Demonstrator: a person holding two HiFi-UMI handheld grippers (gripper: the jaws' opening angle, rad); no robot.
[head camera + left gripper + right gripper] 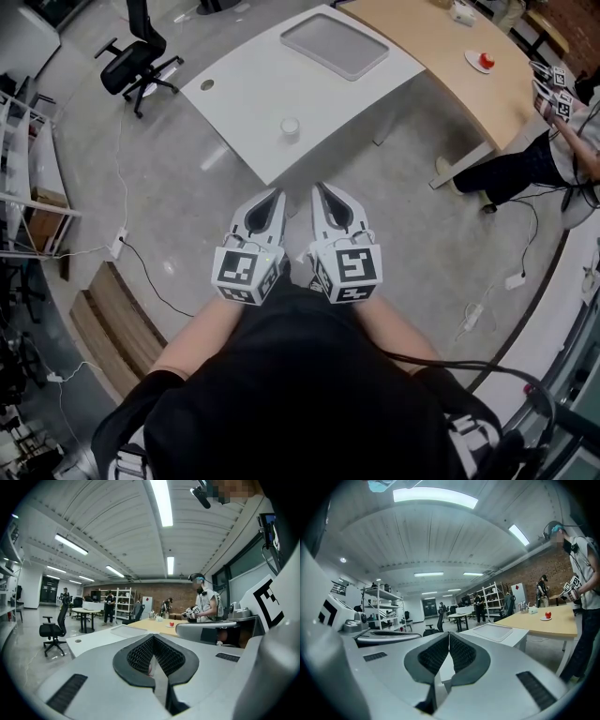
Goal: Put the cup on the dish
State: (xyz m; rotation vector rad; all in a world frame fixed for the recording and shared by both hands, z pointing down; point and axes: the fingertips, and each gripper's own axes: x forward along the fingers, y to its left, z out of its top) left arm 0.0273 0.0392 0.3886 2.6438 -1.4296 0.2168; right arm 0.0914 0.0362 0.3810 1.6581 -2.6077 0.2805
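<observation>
Head view: left claw (277, 195) and right claw (320, 189), both pressed together empty, with small white cylindrical cup (290, 125) on white counter (248, 94) at 12 o'clock.

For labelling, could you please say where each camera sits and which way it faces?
Head view: on the person's head, facing steeply down at the left hand-held gripper, right hand-held gripper and forearms.
Left gripper view: on the left one, facing forward along its shut jaws; right one alongside.
Right gripper view: mirrored, jaws shut, left one alongside.
All share the rectangular grey tray.
</observation>
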